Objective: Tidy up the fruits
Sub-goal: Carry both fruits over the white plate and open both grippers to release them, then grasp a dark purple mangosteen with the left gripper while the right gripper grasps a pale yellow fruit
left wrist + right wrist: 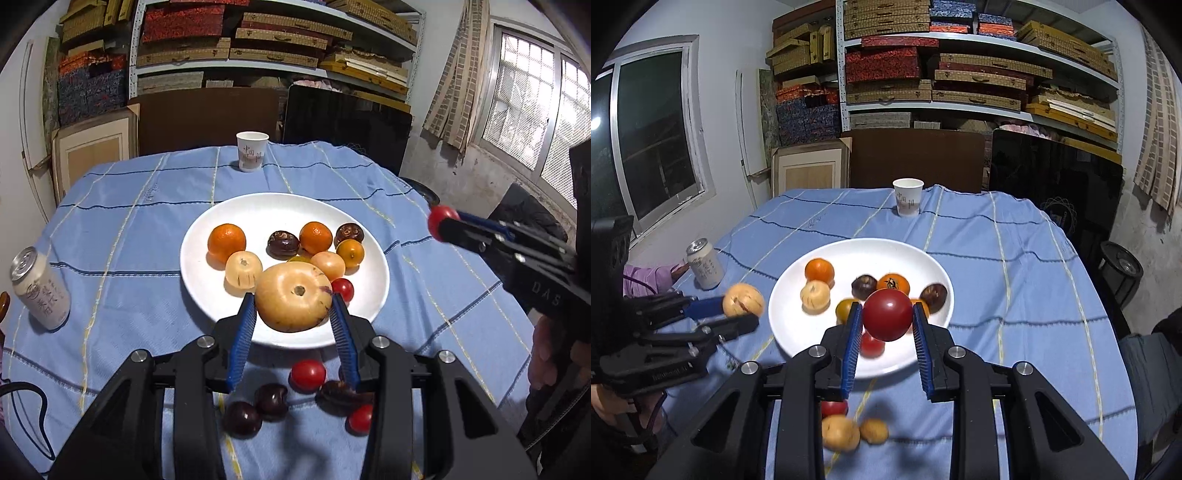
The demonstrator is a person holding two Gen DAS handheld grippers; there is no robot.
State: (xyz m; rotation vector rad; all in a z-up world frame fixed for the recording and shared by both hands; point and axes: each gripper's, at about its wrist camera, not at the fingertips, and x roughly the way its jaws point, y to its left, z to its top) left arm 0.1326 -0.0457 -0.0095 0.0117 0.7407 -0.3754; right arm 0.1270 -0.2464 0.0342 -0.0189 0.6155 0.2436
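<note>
My left gripper (pixel 293 297) is shut on a large tan round fruit (pixel 293 314), held above the near rim of a white plate (pixel 207 295). On the plate lie two oranges (pixel 226 242), dark fruits (pixel 282 243), pale fruits (pixel 243 273) and a small red tomato (pixel 342 288). My right gripper (pixel 886 305) is shut on a red tomato (pixel 888 317) over the plate's (pixel 923 354) near side. Loose tomatoes (pixel 307 374) and dark fruits (pixel 271 400) lie on the blue cloth below the left gripper. Tan fruits (pixel 840 432) lie below the right one.
A paper cup (pixel 252 151) stands at the table's far edge. A drink can (pixel 40 288) stands at the left. Shelves of boxes fill the back wall. A black stool (pixel 1121 266) is off the table's right side.
</note>
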